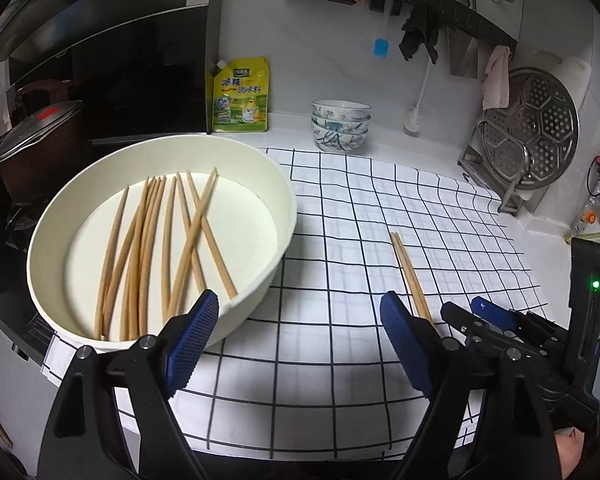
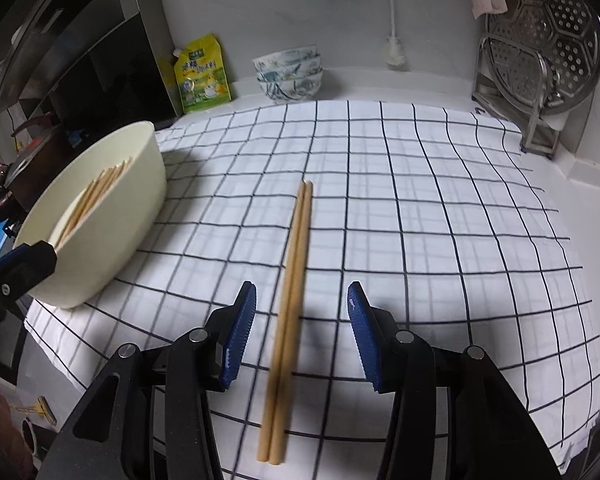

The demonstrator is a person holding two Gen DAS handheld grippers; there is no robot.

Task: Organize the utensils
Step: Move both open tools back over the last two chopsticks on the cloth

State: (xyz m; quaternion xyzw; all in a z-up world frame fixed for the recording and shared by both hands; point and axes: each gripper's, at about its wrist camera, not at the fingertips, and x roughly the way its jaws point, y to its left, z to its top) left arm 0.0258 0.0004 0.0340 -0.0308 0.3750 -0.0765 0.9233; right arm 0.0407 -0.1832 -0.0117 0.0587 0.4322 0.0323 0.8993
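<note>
Several wooden chopsticks (image 1: 152,248) lie loose in a cream round basin (image 1: 288,200) on the left of a checked cloth (image 1: 340,208). A pair of chopsticks (image 2: 292,264) lies side by side on the cloth, also in the left wrist view (image 1: 410,276). My right gripper (image 2: 300,304) is open, its blue pads either side of the pair's near part, not touching it. My left gripper (image 1: 300,312) is open and empty, low over the cloth by the basin's near rim. The basin shows in the right wrist view (image 2: 112,216) at left.
Stacked patterned bowls (image 1: 340,124) and a yellow seasoning pouch (image 1: 240,96) stand at the back wall. A steel steamer plate on a rack (image 1: 528,128) stands at the back right. A pot with lid (image 1: 32,136) sits on the stove at left.
</note>
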